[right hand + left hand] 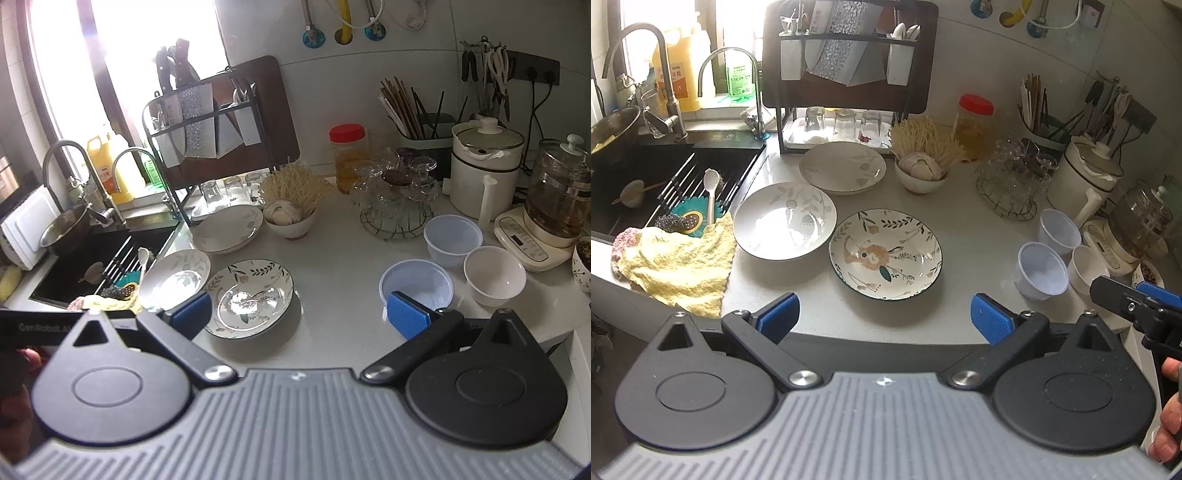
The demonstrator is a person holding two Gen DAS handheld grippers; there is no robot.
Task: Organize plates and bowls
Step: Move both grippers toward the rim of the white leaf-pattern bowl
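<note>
Three shallow plates lie on the white counter: a flower-patterned plate (885, 254) (248, 297) nearest me, a pale leaf-print plate (785, 220) (174, 278) to its left, and a second pale plate (843, 167) (228, 228) behind. At the right stand two translucent plastic bowls (1042, 270) (416, 284) and a small white bowl (1086, 269) (494, 275). My left gripper (884, 319) hangs open above the counter's front edge, nothing between its blue pads. My right gripper (299, 314) is open too, between the flowered plate and the near plastic bowl.
A black sink (665, 173) with utensils and a yellow cloth (676, 266) lies at the left. A dish rack (846, 92) with upturned glasses stands behind. A bowl of noodles and garlic (921, 173), a wire basket of glassware (1012, 184), a pot and a kettle (557, 199) crowd the back right.
</note>
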